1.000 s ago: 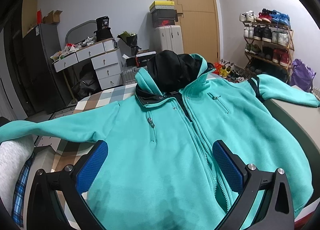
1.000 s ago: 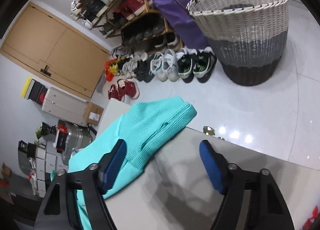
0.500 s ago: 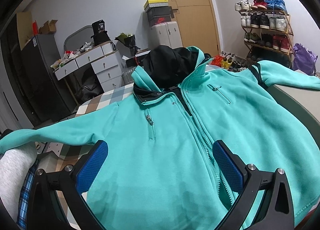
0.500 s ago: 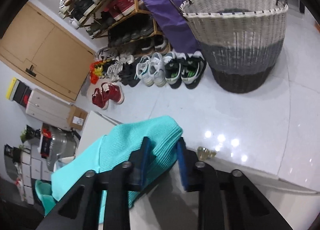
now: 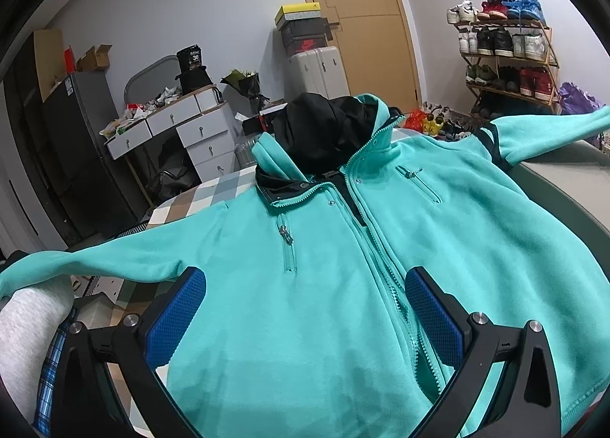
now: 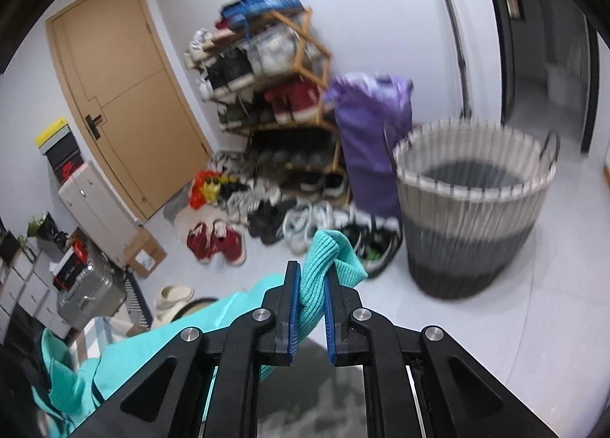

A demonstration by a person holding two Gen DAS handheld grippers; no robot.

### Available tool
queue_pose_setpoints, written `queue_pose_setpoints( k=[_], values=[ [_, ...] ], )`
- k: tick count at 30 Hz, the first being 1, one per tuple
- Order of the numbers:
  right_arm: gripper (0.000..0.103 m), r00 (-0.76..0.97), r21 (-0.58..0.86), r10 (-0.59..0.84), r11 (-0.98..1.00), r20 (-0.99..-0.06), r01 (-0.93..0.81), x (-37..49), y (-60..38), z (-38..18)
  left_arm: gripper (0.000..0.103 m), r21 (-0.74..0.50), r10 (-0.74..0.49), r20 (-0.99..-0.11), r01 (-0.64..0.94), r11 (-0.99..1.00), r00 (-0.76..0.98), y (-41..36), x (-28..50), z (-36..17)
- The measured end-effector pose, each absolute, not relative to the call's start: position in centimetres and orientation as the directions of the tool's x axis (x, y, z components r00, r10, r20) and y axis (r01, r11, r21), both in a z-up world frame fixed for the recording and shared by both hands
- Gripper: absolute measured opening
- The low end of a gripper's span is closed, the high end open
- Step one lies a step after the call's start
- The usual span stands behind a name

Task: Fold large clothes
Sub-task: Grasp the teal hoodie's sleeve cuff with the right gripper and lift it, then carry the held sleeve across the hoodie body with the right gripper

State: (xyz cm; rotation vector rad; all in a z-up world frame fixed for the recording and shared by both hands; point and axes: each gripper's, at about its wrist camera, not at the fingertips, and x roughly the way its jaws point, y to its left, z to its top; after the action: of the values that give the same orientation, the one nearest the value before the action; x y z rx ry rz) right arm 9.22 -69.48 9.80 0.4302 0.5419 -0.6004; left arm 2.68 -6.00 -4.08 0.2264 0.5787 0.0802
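Note:
A teal zip-up hooded jacket [image 5: 312,277] with a black-lined hood [image 5: 324,129] lies face up and spread out on the table, both sleeves stretched sideways. My left gripper [image 5: 305,308] is open and empty, hovering over the jacket's lower front, its blue pads on either side of the zipper area. My right gripper [image 6: 310,285] is shut on the ribbed cuff [image 6: 328,255] of the jacket's sleeve and holds it lifted above the table. The sleeve [image 6: 160,346] trails down to the left.
A woven laundry basket [image 6: 472,209] stands on the floor at right. A shoe rack [image 6: 274,94] and loose shoes stand near the wooden door [image 6: 126,94]. White drawers [image 5: 183,136] and suitcases stand beyond the table. A grey-white cushion [image 5: 26,331] lies at the left.
My right gripper closed on the sleeve cuff and lifted it off the table, tilting upward. My left gripper stayed open over the jacket, shifting slightly.

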Motion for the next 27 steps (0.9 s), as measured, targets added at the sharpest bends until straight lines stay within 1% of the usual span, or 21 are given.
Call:
queue_pose_setpoints(
  k=[3, 6, 10, 13, 18, 21, 24, 27],
  values=[
    [0.010, 0.710, 0.141, -0.453, 0.782, -0.539, 0.607, 10.5, -67.1, 13.4, 0.102, 0.229, 0.142, -0.526, -0.021, 0.973, 0.838, -5.6, 2.7, -3.9],
    [0.010, 0.738, 0.107, -0.467, 0.807, -0.488, 0.581, 11.8, -64.6, 16.7, 0.102, 0.225, 0.144, -0.518, -0.028, 0.974, 0.843, -5.3, 2.7, -3.8],
    [0.010, 0.791, 0.123, -0.439, 0.838, -0.426, 0.531, 12.6, -61.6, 19.8, 0.102, 0.208, 0.147, -0.508, -0.045, 0.977, 0.848, -4.5, 2.7, -3.4],
    [0.010, 0.844, 0.169, -0.378, 0.869, -0.382, 0.465, 12.5, -58.9, 22.1, 0.102, 0.192, 0.146, -0.502, -0.055, 0.980, 0.853, -3.8, 2.6, -3.2],
    [0.010, 0.926, 0.163, -0.243, 0.941, -0.288, 0.298, 11.7, -51.4, 26.4, 0.102, 0.177, 0.150, -0.493, -0.070, 0.982, 0.857, -2.6, 2.2, -2.8],
    [0.010, 0.962, 0.167, -0.113, 0.973, -0.249, 0.158, 11.8, -45.1, 28.4, 0.102, 0.161, 0.160, -0.481, -0.092, 0.983, 0.862, -1.5, 1.6, -2.2],
    [0.010, 0.970, 0.170, 0.024, 0.985, -0.241, 0.017, 12.5, -38.3, 29.0, 0.102, 0.140, 0.174, -0.463, -0.122, 0.983, 0.869, -0.1, 0.7, -1.6],
    [0.010, 0.954, 0.172, 0.147, 0.980, -0.262, -0.104, 13.4, -32.1, 27.9, 0.102, 0.113, 0.192, -0.438, -0.159, 0.981, 0.878, 1.9, -0.4, -0.8]
  ],
)
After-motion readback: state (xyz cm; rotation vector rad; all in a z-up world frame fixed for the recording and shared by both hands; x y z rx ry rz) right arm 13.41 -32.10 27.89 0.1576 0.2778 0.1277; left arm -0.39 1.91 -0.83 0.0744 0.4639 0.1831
